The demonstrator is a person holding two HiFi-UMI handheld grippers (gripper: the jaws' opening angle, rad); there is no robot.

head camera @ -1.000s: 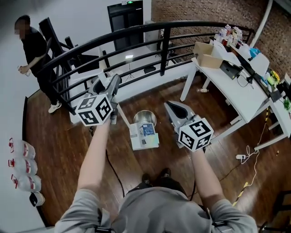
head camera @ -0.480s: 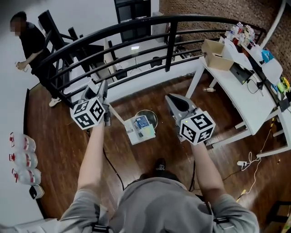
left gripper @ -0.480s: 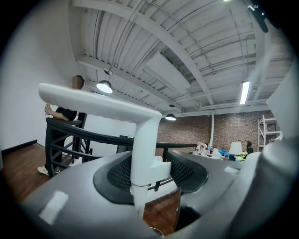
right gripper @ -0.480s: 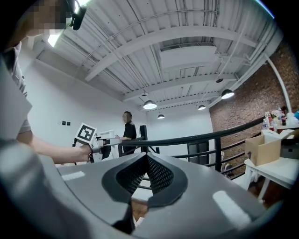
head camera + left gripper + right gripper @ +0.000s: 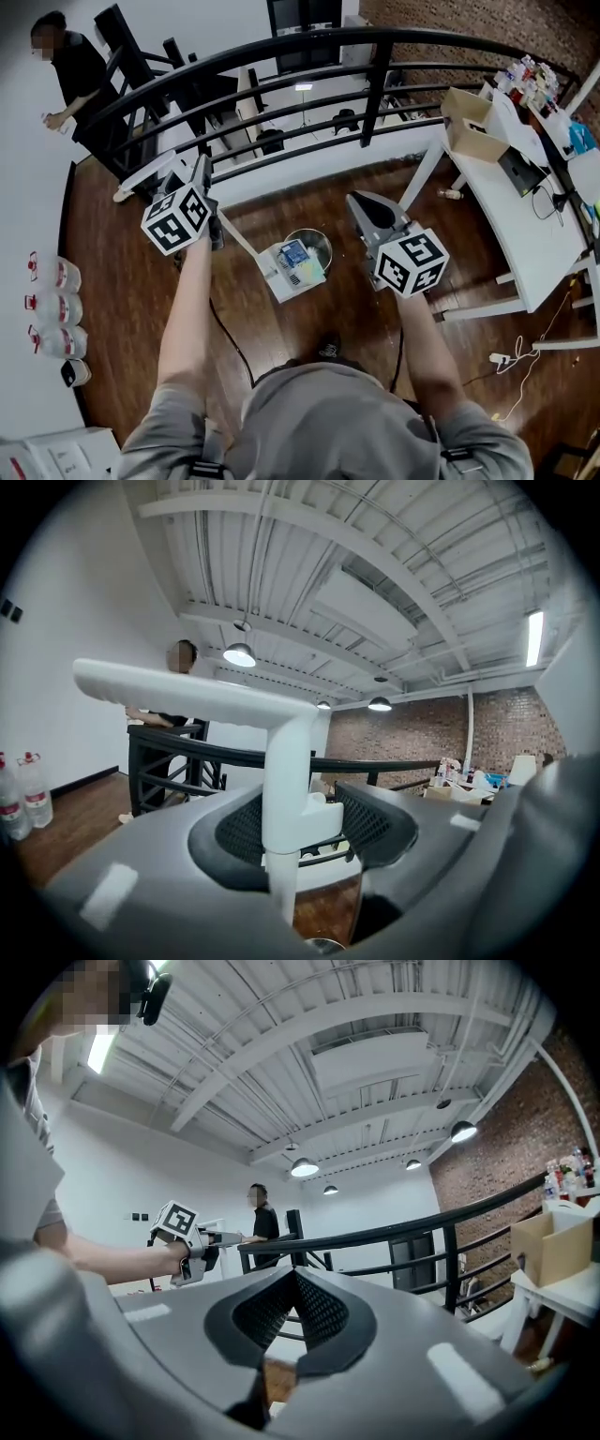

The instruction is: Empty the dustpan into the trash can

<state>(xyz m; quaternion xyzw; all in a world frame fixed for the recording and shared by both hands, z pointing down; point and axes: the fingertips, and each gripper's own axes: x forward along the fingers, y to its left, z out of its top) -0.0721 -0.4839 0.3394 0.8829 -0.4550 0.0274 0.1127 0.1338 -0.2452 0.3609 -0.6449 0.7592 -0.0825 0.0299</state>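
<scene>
My left gripper [image 5: 199, 186] is shut on the long white handle [image 5: 239, 241] of the dustpan [image 5: 286, 274]. The pan hangs low at the near left rim of the round metal trash can [image 5: 323, 242] on the wood floor. A blue packet and pale scraps lie in the pan. In the left gripper view the handle's shaft [image 5: 286, 761] stands upright between the pads of the left gripper [image 5: 291, 822], with its crossbar above. My right gripper [image 5: 366, 204] hovers right of the can, shut and empty; in its own view the right gripper [image 5: 295, 1283] shows pads that meet.
A black curved railing [image 5: 281, 52] runs just beyond the can. A white table [image 5: 525, 225] with a cardboard box [image 5: 469, 127] stands at the right. Water bottles [image 5: 52, 309] line the left wall. A person [image 5: 75, 75] stands at the far left.
Both grippers have moved forward toward the railing. The dustpan has swung from in front of the can to its left rim, and its handle leans more.
</scene>
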